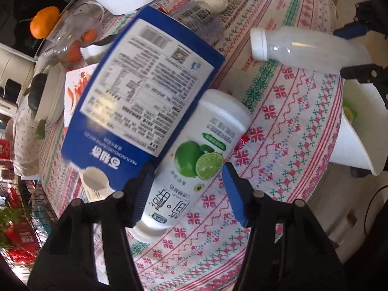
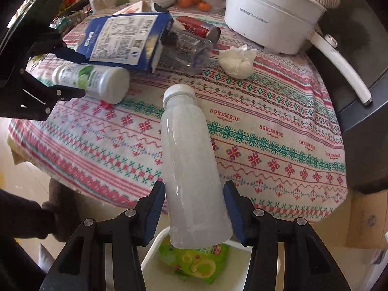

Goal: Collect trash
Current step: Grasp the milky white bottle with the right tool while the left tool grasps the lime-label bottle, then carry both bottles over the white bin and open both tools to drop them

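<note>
My right gripper (image 2: pixel 194 203) is shut on a cloudy white plastic bottle (image 2: pixel 191 169) and holds it over a white trash bin (image 2: pixel 150 264) below the table edge; a green wrapper (image 2: pixel 194 262) lies in the bin. The bottle also shows in the left wrist view (image 1: pixel 305 48). My left gripper (image 1: pixel 189 189) is open around a white lime-label bottle (image 1: pixel 194 160) lying on the patterned tablecloth (image 1: pixel 291 133). A blue carton (image 1: pixel 143 92) leans across that bottle. In the right wrist view the lime bottle (image 2: pixel 97 80) and the blue carton (image 2: pixel 126 41) lie at the left.
A crumpled white tissue (image 2: pixel 237 60), a clear plastic cup (image 2: pixel 191 46) and a red can (image 2: pixel 196 28) lie on the table. A white electric pot (image 2: pixel 274 14) stands at the back. Bowls (image 1: pixel 52 92) and an orange (image 1: pixel 44 21) are at the far side.
</note>
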